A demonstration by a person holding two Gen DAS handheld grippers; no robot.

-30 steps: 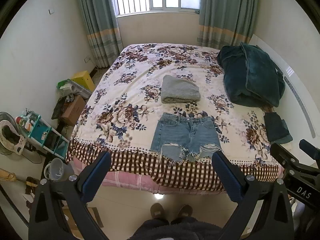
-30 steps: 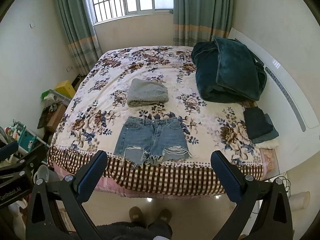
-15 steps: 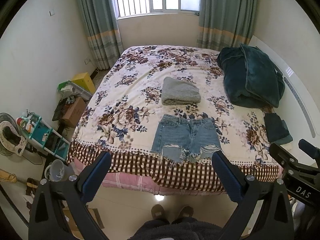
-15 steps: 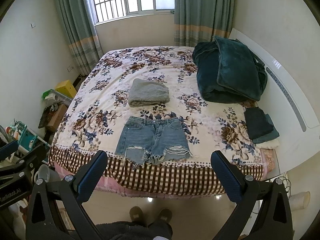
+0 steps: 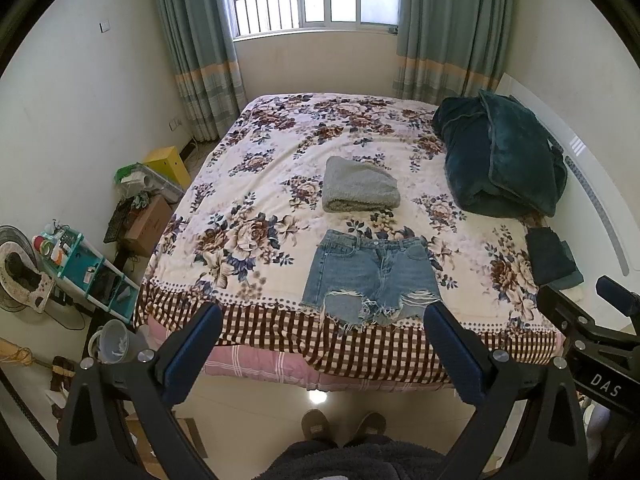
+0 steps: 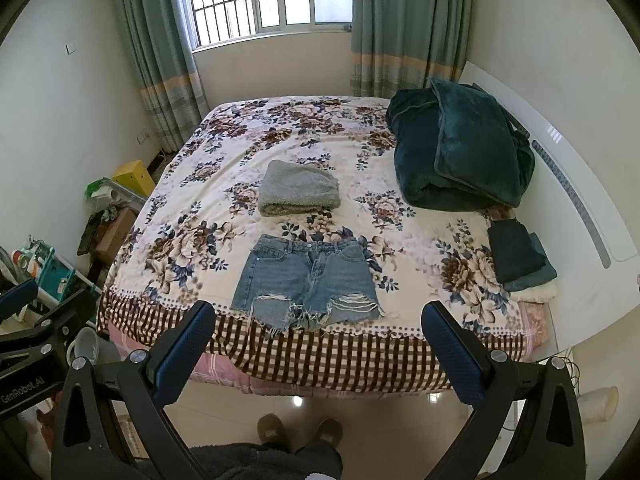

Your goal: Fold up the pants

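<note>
You are holding both grippers, left [image 5: 322,320] and right [image 6: 318,318], wide open and empty; the shorts' [image 6: 306,278] frayed hems are risking snags.

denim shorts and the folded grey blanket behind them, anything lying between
Nothing: only bare floral bedspread separates the denim shorts from the grey blanket, seen in both views.

Our left gripper [image 5: 322,334] and right gripper [image 6: 318,332] share black frames, blue finger pads [image 5: 192,354], silver screws; we wear brown slippers [image 5: 344,428].
</note>
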